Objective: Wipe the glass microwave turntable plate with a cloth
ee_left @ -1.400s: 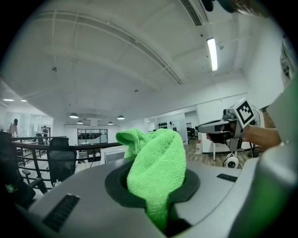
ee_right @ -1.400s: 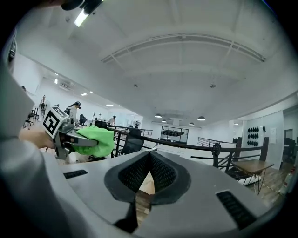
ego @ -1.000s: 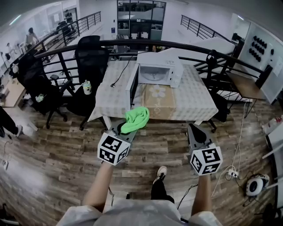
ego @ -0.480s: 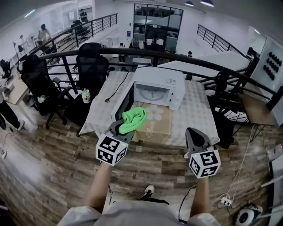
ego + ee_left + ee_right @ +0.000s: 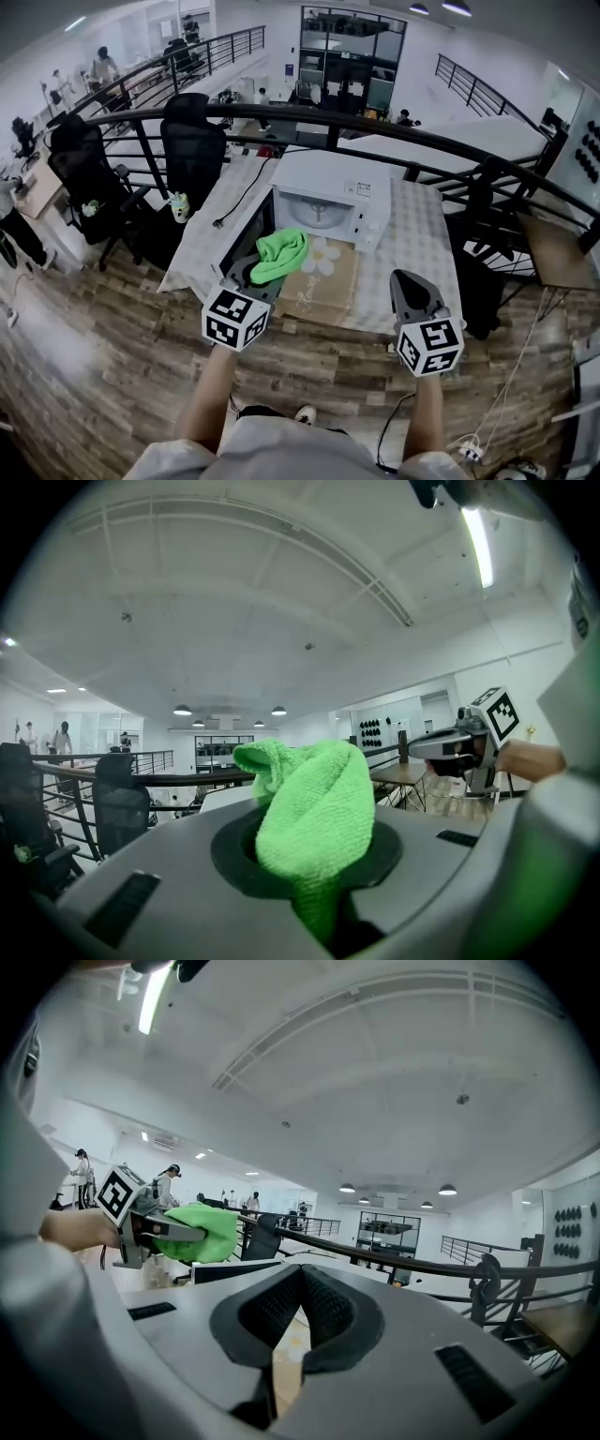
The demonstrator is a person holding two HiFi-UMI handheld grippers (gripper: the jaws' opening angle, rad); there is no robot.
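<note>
Left gripper [image 5: 253,272] neared the microwave [image 5: 328,197]; its clamped cloth [image 5: 278,253] points straight ahead.

Open-plan office on a mezzanine
Black swivel chairs [image 5: 192,136], a long dark railing [image 5: 309,113], people [image 5: 103,64] working in the background, a ceiling strip light [image 5: 478,536].

Head view steeply down; gripper views level; left one shows right gripper [image 5: 417,746]

We see a table [image 5: 424,251] under a checked tablecloth [image 5: 214,246]. On it sit a white microwave [image 5: 334,193] with its door open, a brown daisy mat [image 5: 317,279] just before it, and a black cable [image 5: 240,195] at its left.
</note>
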